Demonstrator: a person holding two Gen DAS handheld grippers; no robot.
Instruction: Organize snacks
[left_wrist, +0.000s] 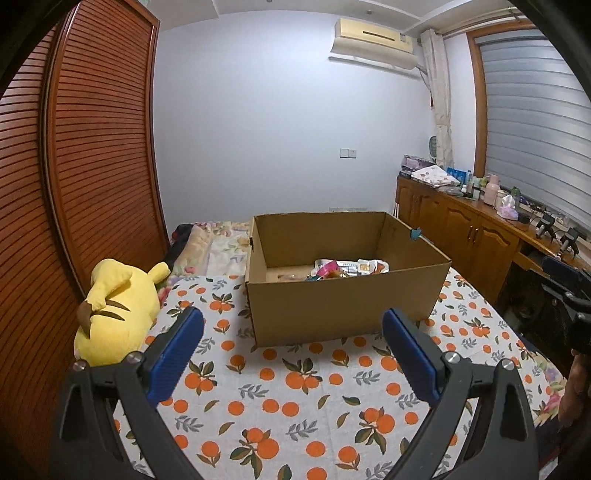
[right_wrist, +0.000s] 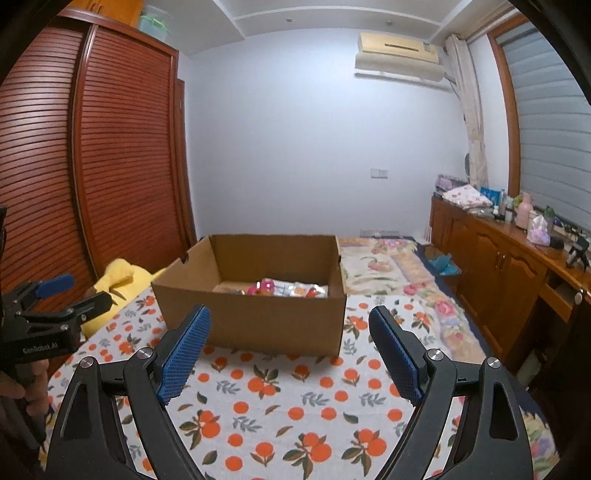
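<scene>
An open cardboard box (left_wrist: 343, 306) stands on the orange-print bedsheet (left_wrist: 280, 398); it also shows in the right wrist view (right_wrist: 255, 321). Several snack packets (left_wrist: 347, 268) lie at its bottom, also seen in the right wrist view (right_wrist: 291, 288). My left gripper (left_wrist: 291, 325) is open and empty, held above the sheet short of the box. My right gripper (right_wrist: 290, 321) is open and empty, also in front of the box. The left gripper appears at the left edge of the right wrist view (right_wrist: 70, 295), and the right one at the right edge of the left wrist view (left_wrist: 565, 291).
A yellow plush toy (left_wrist: 114, 314) lies left of the box beside the slatted wooden wardrobe (left_wrist: 92, 147). A wooden sideboard (left_wrist: 472, 229) with bottles and cloths runs along the right wall. A floral quilt (right_wrist: 391, 266) lies behind and right of the box.
</scene>
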